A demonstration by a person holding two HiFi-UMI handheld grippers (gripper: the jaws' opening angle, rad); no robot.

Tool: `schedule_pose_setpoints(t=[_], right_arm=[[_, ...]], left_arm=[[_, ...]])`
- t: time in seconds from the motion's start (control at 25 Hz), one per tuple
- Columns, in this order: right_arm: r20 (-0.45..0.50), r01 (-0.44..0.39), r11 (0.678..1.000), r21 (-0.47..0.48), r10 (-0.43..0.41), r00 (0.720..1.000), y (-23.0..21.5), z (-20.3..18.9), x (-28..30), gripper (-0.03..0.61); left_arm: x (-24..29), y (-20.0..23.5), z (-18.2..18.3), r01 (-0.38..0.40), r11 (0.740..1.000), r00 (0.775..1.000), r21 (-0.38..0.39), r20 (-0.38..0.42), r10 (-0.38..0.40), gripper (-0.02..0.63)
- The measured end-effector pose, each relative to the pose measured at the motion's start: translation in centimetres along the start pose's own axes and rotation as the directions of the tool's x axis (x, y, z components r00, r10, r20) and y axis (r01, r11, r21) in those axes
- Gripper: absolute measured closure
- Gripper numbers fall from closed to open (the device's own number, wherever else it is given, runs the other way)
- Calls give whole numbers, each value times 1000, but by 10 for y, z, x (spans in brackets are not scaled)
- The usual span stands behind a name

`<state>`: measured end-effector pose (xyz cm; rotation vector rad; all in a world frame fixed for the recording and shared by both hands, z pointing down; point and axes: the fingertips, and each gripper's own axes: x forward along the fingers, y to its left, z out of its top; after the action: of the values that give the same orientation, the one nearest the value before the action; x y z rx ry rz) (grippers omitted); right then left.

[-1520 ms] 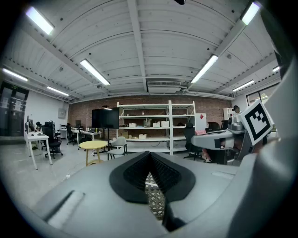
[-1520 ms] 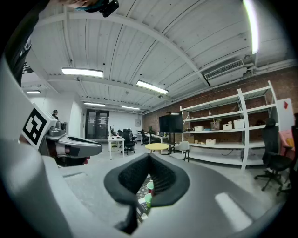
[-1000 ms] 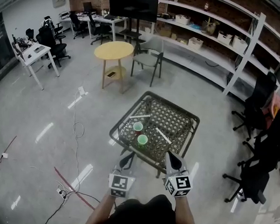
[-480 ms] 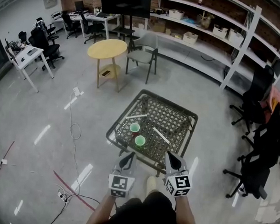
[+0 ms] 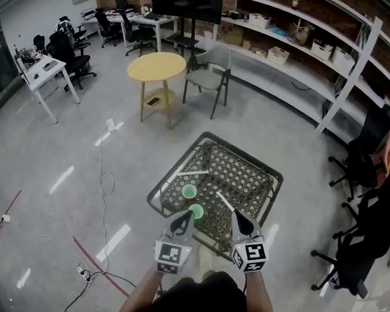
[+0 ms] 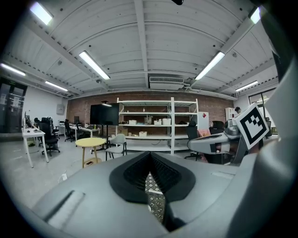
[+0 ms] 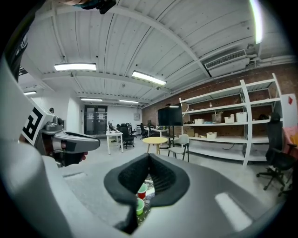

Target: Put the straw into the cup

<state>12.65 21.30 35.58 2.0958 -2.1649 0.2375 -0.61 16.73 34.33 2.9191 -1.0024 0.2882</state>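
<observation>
A low wicker table [image 5: 250, 172] holds two cups: a red cup with a green rim [image 5: 189, 191] and a green cup [image 5: 196, 211] nearer to me. Two white straws lie flat on it, one [image 5: 192, 174] behind the cups and one [image 5: 225, 202] to their right. My left gripper [image 5: 186, 216] hovers at the table's near edge, right beside the green cup, jaws shut and empty. My right gripper [image 5: 237, 217] is level with it near the right straw's end, shut on nothing. The right gripper view shows the red cup [image 7: 142, 189] and the green cup [image 7: 139, 206] below its jaws.
A yellow round table [image 5: 158, 67] and a grey chair [image 5: 210, 80] stand beyond the wicker table. Black office chairs [image 5: 368, 151] line the right side, long shelves [image 5: 302, 53] the back wall. A cable [image 5: 103, 179] runs over the floor at left.
Both grippers have moved forward to the near edge of the wicker table. The left one now overlaps the green cup's side; the cups and straws lie as before.
</observation>
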Motion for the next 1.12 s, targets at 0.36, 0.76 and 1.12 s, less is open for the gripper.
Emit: schedule_pose_setpoints(t=[0.36,0.76,1.12], right_arm=[[-68,-56,998,0,56,996,-47,-8,77,575],[-178,-114,993,27,117,977,-87,-59,136,577],[-283,-159,986,51,167,945,-103,-120,168,575]], left_arm=[[75,26,-6,-43,998,998,-51,-48,41,607],[131,36,-56,-97,988,986,-116,-144,80,607],[168,34,-113,-118,979,968,-165,-239,77,607]])
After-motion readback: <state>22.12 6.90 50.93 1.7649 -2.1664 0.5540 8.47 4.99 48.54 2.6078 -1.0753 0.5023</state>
